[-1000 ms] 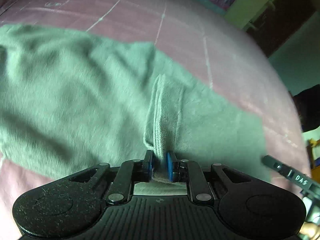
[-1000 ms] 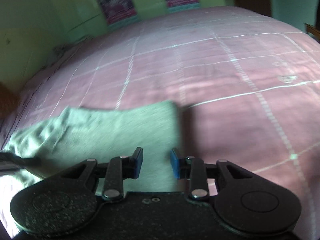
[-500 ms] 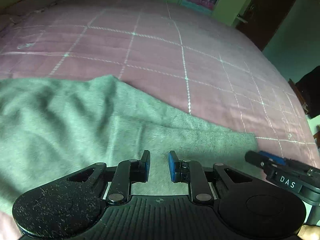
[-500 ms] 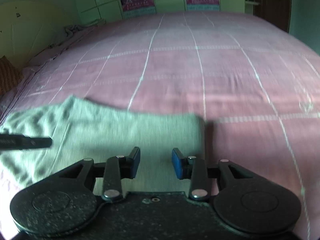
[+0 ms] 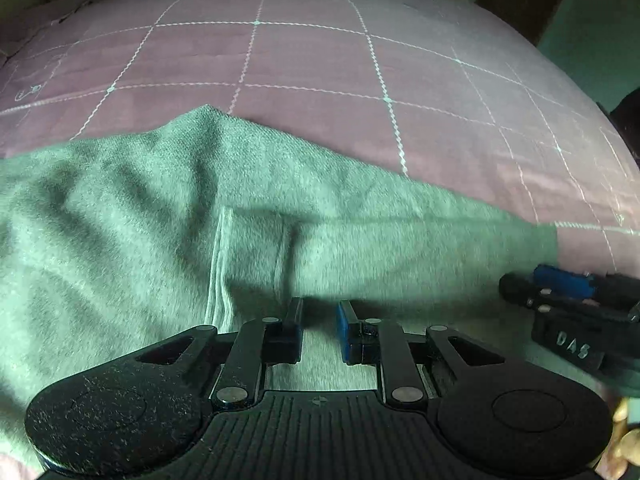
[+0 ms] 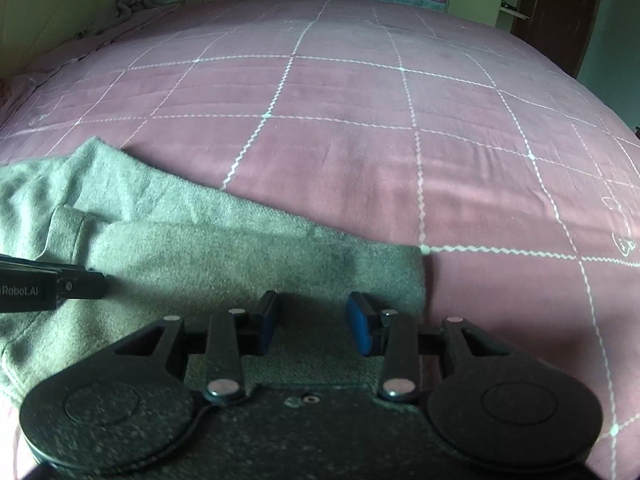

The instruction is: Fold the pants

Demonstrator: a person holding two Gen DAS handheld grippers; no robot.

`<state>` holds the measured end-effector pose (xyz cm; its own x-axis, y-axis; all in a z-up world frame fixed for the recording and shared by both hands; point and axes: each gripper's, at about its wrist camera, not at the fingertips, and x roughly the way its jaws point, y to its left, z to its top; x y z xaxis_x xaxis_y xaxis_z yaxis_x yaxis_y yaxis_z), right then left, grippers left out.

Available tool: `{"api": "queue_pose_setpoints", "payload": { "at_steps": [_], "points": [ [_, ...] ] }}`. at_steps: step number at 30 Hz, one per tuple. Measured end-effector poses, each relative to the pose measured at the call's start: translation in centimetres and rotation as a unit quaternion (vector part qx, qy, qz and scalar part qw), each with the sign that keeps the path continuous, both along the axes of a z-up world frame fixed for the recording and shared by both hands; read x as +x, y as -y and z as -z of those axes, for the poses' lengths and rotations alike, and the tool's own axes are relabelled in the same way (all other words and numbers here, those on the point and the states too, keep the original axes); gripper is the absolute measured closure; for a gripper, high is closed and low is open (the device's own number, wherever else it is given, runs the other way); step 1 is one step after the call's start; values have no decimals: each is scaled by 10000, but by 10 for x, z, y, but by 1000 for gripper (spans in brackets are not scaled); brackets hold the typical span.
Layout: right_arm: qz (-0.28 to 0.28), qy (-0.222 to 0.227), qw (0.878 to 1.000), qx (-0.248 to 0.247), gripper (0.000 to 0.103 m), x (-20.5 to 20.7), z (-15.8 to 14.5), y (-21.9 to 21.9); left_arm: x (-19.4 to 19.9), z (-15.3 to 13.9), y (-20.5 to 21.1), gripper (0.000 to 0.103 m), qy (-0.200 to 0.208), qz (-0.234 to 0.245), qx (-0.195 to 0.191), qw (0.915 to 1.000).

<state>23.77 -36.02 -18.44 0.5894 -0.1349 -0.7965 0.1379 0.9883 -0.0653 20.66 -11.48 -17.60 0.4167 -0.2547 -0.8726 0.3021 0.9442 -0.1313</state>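
Grey-green pants (image 5: 168, 240) lie spread across the near edge of a bed covered by a pink quilted bedspread (image 6: 360, 120), one leg folded over and ending in a straight hem. The left gripper (image 5: 319, 322) hovers over the cloth, its blue pads a little apart with nothing pinched. The right gripper (image 6: 312, 322), near that hem, has just been opening its jaws wider, empty above the fabric
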Motion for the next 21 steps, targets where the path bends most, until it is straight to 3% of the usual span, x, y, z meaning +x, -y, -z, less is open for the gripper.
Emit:
{"api": "queue_pose_setpoints", "payload": {
  "at_steps": [4, 8, 13, 15, 21],
  "points": [
    [-118, 266, 9992, 267, 65, -31, -17, -11, -34, -1, -17, 85, -16, 104, -143, 9998],
    [-406, 282, 9988, -5, 63, -64, 3, -30, -53, -2, -27, 85, 41, 154, -197, 9997],
    [-265, 161, 9991, 277, 61, -67, -9, -31, -60, -6, -39, 85, -67, 4, -400, 9992],
    [-377, 135, 9991, 144, 61, -72, -3, -35, -64, -7, -40, 85, -11, 31, -398, 9992],
    [-143, 348, 9984, 413, 58, -80, -17, -37, -68, -24, -57, 85, -16, -283, -706, 9971]
  ]
}}
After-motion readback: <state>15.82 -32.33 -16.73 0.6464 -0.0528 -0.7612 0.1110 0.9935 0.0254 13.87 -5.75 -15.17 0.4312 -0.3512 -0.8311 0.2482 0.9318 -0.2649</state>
